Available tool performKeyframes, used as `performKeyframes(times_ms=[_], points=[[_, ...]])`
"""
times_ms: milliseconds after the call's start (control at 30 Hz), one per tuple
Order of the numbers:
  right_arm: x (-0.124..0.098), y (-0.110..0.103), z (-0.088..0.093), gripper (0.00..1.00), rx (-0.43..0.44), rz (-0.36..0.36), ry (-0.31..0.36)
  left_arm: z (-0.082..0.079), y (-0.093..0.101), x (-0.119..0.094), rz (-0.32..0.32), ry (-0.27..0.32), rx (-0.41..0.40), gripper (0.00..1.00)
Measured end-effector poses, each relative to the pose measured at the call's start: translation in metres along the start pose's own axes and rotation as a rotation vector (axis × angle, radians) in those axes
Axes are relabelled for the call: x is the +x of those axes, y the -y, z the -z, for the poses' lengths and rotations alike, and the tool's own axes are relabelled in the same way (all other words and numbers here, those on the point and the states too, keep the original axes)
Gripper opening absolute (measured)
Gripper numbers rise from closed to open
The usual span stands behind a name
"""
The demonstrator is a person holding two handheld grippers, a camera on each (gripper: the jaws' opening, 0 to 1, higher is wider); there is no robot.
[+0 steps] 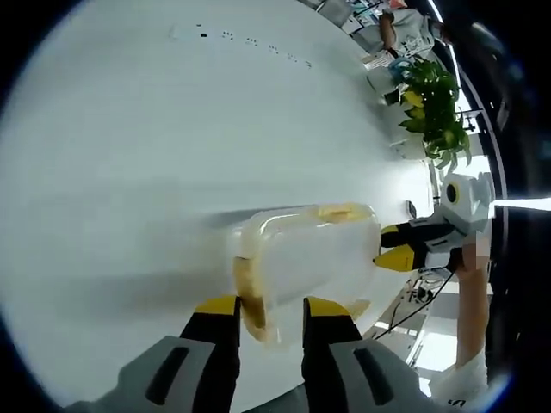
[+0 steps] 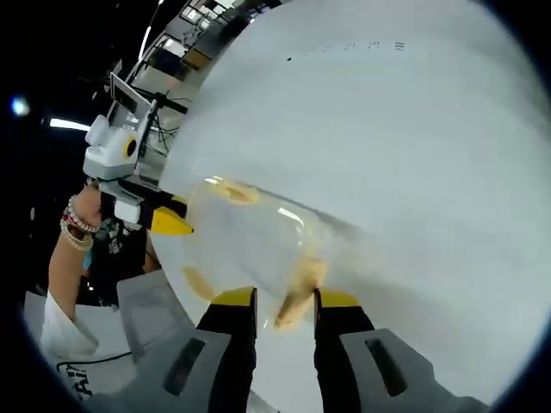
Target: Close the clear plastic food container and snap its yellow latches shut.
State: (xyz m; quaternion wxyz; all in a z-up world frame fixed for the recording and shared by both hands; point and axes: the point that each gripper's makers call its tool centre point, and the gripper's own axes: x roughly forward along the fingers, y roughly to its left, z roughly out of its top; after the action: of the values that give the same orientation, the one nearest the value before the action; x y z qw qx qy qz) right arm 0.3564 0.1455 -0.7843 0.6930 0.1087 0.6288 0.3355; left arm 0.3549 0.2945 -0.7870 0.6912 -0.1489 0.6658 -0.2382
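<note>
The clear plastic container (image 1: 310, 254) lies on the white table (image 1: 172, 129) with its lid on. It is held from both ends. My left gripper (image 1: 271, 308) has its yellow-tipped jaws set narrowly around a yellow latch (image 1: 256, 314) at the container's near end. My right gripper (image 1: 394, 246) comes in from the right and meets the far end. In the right gripper view the container (image 2: 250, 241) stretches away from my right gripper (image 2: 285, 299), whose jaws close around another yellow latch (image 2: 297, 297). My left gripper (image 2: 172, 219) touches the far end there. More yellow latches (image 2: 232, 191) show along the lid's edge.
The white table (image 2: 413, 155) spreads wide around the container. A green potted plant (image 1: 435, 107) stands past the table's far edge, with a desk and clutter behind it. A person's arm with bracelets (image 2: 73, 228) holds the left gripper.
</note>
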Motion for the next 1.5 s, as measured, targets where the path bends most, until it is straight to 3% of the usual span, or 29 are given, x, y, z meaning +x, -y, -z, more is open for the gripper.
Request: performKeyframes(times_ms=[100, 267, 567, 600, 633, 700, 800, 1067, 1233, 1433, 1500], points=[[0.000, 0.001, -0.001, 0.21, 0.009, -0.009, 0.005, 0.000, 0.002, 0.003, 0.036, 0.003, -0.028, 0.18], [0.000, 0.000, 0.000, 0.21, 0.006, -0.008, 0.011, -0.002, 0.006, 0.005, 0.012, 0.000, 0.001, 0.18], [0.000, 0.000, -0.001, 0.18, 0.035, -0.021, 0.008, -0.002, 0.005, 0.006, 0.037, 0.014, -0.014, 0.18], [0.002, -0.012, 0.000, 0.16, 0.045, -0.105, -0.001, -0.001, 0.005, 0.006, 0.034, 0.014, -0.013, 0.18], [-0.001, -0.001, -0.001, 0.16, 0.059, -0.067, 0.002, -0.001, 0.006, 0.006, 0.032, 0.015, -0.009, 0.18], [-0.003, 0.003, -0.004, 0.16, 0.121, -0.095, 0.010, -0.001, 0.005, 0.005, 0.031, 0.015, -0.007, 0.18], [-0.005, 0.003, -0.003, 0.17, 0.081, -0.079, 0.011, 0.000, 0.004, 0.005, 0.037, 0.022, -0.005, 0.19], [-0.008, 0.004, 0.002, 0.18, 0.079, -0.074, 0.012, 0.001, 0.003, 0.004, 0.036, 0.033, 0.006, 0.19], [-0.007, 0.004, 0.003, 0.19, 0.026, -0.051, 0.013, 0.002, 0.003, 0.003, 0.040, 0.051, 0.035, 0.20], [-0.008, 0.002, 0.002, 0.20, -0.149, 0.054, 0.002, -0.001, 0.003, 0.002, 0.014, 0.099, 0.129, 0.21], [-0.008, 0.001, 0.001, 0.21, -0.194, 0.091, -0.009, -0.004, 0.003, 0.000, -0.014, 0.123, 0.194, 0.21]])
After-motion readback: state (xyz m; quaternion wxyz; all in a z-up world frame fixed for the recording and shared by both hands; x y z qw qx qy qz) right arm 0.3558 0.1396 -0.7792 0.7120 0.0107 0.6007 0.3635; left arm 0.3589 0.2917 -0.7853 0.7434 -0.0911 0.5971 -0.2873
